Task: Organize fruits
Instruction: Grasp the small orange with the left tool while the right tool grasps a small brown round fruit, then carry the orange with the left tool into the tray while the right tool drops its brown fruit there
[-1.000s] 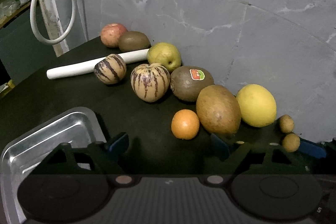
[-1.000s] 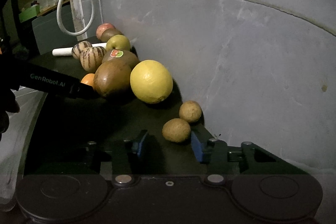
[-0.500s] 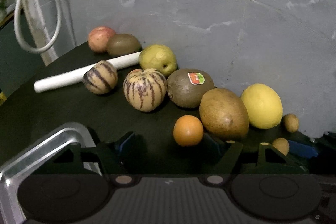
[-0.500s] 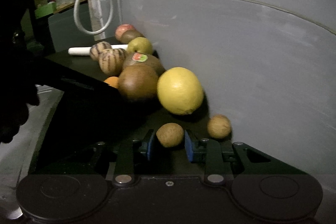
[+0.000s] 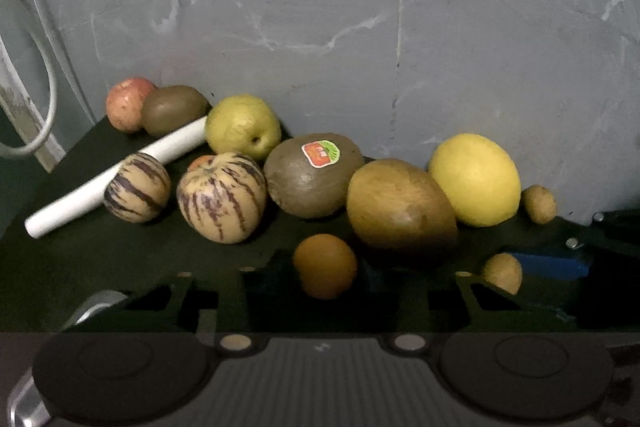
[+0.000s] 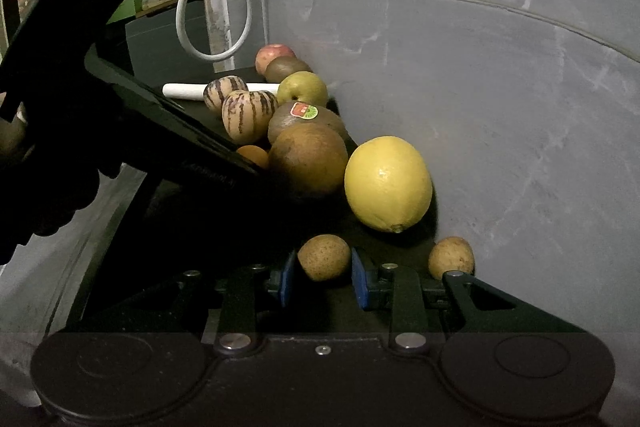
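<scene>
The left gripper [image 5: 325, 281] has just clamped its jaws on the small orange [image 5: 325, 265], while the right gripper [image 6: 323, 277] pinches a little brown fruit [image 6: 324, 257], each apparently gripped for lifting. Behind them, about 9 more fruits line the dark counter [image 5: 100, 251] against the grey wall [image 5: 400, 47].

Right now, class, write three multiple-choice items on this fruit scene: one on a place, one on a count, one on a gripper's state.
1. The white stick lies:
A. behind the striped fruits
B. on the lemon
C. in the tray

2. Striped fruits:
A. one
B. two
C. four

3. The right gripper is:
A. wide open, empty
B. out of view
C. shut on a small brown fruit

Key: 1 A, it runs behind them toward the wall. 2 B, one beside another. 3 C, blue pads press the small brown fruit.
</scene>
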A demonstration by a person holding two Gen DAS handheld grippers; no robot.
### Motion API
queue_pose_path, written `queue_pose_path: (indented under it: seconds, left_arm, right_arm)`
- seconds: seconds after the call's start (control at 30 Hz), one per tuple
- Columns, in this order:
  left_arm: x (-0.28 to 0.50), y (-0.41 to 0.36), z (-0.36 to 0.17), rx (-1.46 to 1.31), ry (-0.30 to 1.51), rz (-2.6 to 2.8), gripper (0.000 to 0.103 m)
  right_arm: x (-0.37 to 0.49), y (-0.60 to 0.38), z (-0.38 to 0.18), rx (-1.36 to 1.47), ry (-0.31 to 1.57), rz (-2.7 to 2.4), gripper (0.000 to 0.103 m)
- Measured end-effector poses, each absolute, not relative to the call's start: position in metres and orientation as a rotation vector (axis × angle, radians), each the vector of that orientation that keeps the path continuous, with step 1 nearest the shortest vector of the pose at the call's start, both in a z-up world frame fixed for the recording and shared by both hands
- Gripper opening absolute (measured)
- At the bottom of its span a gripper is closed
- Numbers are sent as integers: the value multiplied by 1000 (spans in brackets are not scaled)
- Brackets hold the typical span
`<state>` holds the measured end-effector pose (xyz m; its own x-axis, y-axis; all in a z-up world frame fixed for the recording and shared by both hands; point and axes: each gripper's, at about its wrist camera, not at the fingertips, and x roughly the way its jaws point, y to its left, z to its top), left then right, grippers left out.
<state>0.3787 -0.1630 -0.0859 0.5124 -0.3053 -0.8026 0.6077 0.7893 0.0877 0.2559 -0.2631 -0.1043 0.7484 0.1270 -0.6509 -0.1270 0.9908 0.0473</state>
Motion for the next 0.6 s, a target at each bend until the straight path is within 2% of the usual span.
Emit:
queue_pose_path:
  seconds: [0.3,0.6]
  left_arm:
    - [358,-150,-78,217,944,-452,36]
    - [326,-75,-58,-126,934,-249,36]
  right_arm:
    - [254,-263,-103,12,721,163,32]
    - [258,-231,-89,-17,691,306,31]
